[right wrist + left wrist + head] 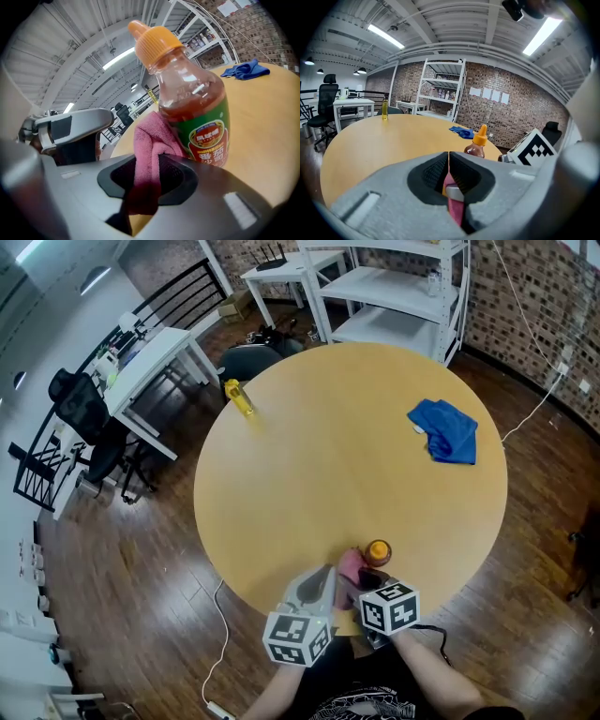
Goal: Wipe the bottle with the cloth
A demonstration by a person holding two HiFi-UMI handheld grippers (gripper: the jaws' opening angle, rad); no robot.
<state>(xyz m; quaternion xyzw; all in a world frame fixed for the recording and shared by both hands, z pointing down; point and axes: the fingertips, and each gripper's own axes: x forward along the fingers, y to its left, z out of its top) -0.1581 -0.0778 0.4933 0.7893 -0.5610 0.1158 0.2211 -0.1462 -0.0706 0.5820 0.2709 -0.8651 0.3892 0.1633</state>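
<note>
My left gripper is clenched on a thin strip of the pink cloth. In the left gripper view the jaws stand pressed together, and only a narrow sliver of pink shows in the slit. A small pale grey piece sits in that slit too, and I cannot tell what it is.

My right gripper is also grasping the pink cloth. A thick fold rises from between its jaws and lies against the left side of the bottle.

The bottle stands at the near edge of the round tabletop, just beyond my right jaws, with dark red sauce, a green label and an orange cap. Its base is cut off behind my jaw housing in both gripper views, so where it meets the tabletop is hidden. From the head view only the orange cap reads clearly. The body is mostly covered by the cloth and by my right gripper's marker cube.

Well apart, a crumpled blue cloth lies on the far right of the tabletop. A small yellow bottle stands at the far left rim. A white shelf stands beyond the table, its contents too small to make out.
</note>
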